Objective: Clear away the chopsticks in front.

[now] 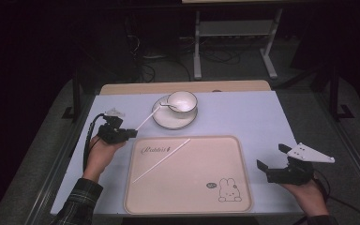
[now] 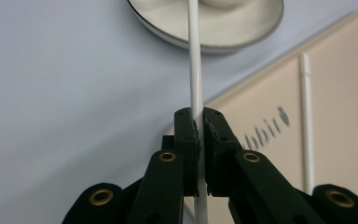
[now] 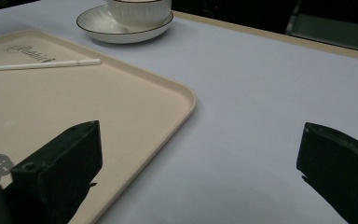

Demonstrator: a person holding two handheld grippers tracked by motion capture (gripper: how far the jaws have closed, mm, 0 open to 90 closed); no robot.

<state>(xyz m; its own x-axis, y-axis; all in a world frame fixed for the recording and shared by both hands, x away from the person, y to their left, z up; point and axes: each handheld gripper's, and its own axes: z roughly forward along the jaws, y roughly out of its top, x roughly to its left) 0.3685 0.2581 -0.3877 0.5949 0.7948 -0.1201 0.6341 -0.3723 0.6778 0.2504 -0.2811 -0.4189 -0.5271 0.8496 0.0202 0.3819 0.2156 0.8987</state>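
Two thin white sticks are in play, and you have one of them in your left gripper. Its jaws are pinched shut on the held stick, gripping it near its lower end. In the left gripper view the stick runs straight up from between the closed jaws. From that grip it reaches away from you and to the right, and its far tip sits over the rim of the saucer, just short of the cup. So the stick's long axis already points from your left hand toward the cup, and the cup lies along that same line, a little beyond the tip.

The second stick lies flat on the tray, slanting the same way, from near left to far right, well apart from both grippers.

Your right gripper rests at the right of the tray with its jaws wide open and nothing between them. It is much farther from the cup than your left. The left hand looks like the one to carry the tip on into the cup.
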